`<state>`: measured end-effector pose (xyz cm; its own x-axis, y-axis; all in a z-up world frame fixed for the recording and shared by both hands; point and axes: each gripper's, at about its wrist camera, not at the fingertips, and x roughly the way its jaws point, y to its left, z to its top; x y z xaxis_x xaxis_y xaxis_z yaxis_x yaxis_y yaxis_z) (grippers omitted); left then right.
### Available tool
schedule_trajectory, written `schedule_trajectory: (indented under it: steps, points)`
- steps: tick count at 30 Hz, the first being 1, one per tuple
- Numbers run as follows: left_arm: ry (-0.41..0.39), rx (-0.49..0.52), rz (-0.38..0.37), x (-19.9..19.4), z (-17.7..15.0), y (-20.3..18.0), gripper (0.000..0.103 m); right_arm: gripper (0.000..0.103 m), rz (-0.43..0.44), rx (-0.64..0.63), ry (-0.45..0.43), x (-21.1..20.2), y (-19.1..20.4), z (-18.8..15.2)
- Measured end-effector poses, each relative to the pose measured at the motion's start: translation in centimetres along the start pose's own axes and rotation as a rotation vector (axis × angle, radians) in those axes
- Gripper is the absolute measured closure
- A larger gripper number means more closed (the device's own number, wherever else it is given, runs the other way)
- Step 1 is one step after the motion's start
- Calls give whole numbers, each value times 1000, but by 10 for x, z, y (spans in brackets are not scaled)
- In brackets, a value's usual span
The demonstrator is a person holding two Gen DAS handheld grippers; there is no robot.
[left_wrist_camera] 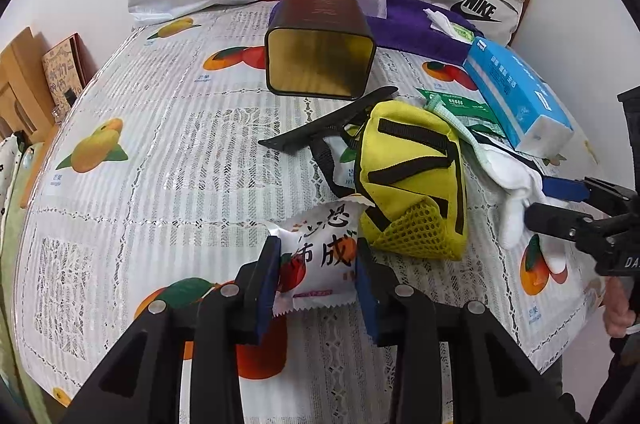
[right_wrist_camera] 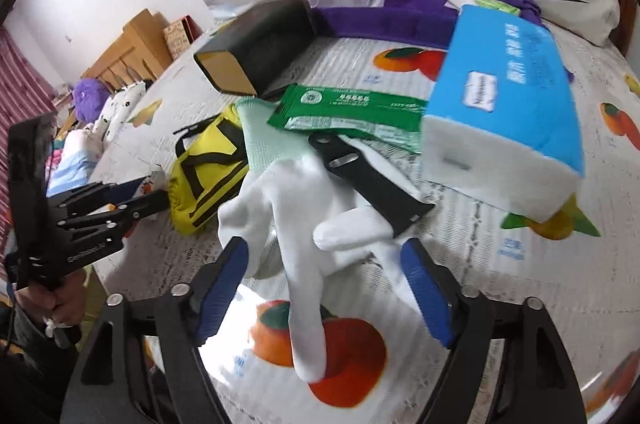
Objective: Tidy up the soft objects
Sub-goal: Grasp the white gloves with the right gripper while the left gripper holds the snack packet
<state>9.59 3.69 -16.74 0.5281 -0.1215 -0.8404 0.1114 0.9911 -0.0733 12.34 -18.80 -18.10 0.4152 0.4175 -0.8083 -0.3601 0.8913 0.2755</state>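
Left wrist view shows the left hand-held gripper (left_wrist_camera: 317, 266) clenched on a white snack packet (left_wrist_camera: 318, 256), its blue pads pressing both sides of the packet above the fruit-print surface (left_wrist_camera: 132, 192). Just ahead and to its right lies a yellow pouch (left_wrist_camera: 412, 184), with a black tin (left_wrist_camera: 320, 52) on its side farther ahead. Right wrist view shows the right hand-held gripper (right_wrist_camera: 328, 288) released, its pads spread either side of a white glove (right_wrist_camera: 296, 224) lying on the surface. A black strap (right_wrist_camera: 372, 180) rests across the glove, and a blue tissue pack (right_wrist_camera: 508, 92) sits ahead to the right.
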Motion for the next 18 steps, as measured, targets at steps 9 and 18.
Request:
schedule_trajectory:
  steps: [9,18]
  points:
    - [1,-6,-6,0,0,1,69,92,-121,-108,-48,4,16,2]
    - [10,-45,-37,-7,2,7,71,96,-59,-112,-181,-59,27,13]
